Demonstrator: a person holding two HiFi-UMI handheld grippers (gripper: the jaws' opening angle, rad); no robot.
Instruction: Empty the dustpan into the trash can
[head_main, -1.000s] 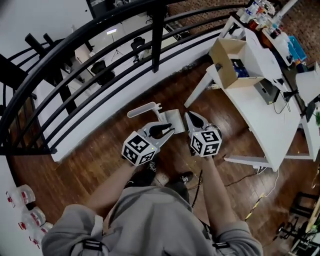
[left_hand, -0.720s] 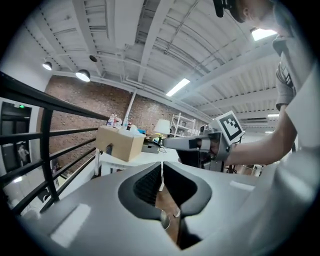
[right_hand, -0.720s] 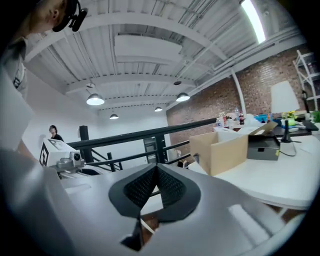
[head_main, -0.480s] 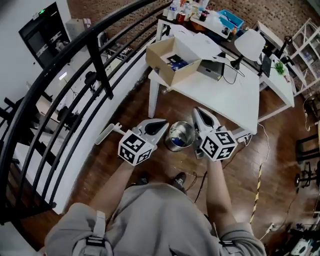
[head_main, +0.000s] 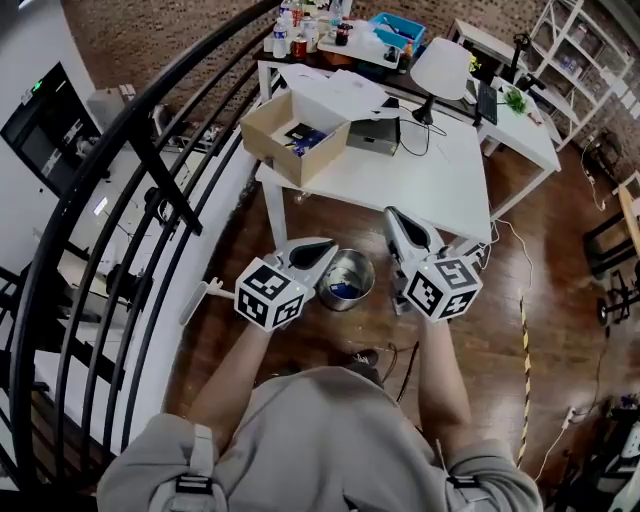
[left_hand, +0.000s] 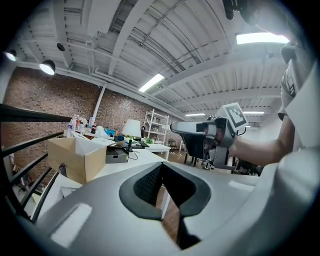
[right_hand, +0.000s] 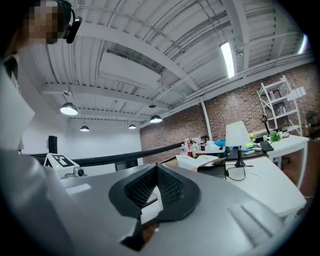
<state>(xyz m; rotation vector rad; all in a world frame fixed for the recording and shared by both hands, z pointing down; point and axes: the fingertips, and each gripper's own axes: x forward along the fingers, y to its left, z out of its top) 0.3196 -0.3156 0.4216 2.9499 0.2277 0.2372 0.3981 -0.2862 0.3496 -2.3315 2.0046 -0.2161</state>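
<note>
A round metal trash can (head_main: 345, 280) stands on the wooden floor between my two grippers in the head view, with something blue inside it. My left gripper (head_main: 328, 246) hangs just left of the can's rim, shut and empty. In the left gripper view its pads (left_hand: 161, 167) meet with nothing between them. My right gripper (head_main: 392, 214) is just right of the can, also shut and empty, its tips closed (right_hand: 156, 168). The white dustpan's handle (head_main: 198, 299) pokes out on the floor left of my left arm; the pan itself is hidden.
A white table (head_main: 430, 180) stands just beyond the can, carrying an open cardboard box (head_main: 290, 125) and a lamp (head_main: 440, 68). A black railing (head_main: 130, 150) runs along the left. Cables lie on the floor at the right (head_main: 520, 300).
Both grippers have lifted away from the floor and the view has swung toward the table. The dustpan that lay at the grippers' tips now sits off to the left. The left jaws have shut.
</note>
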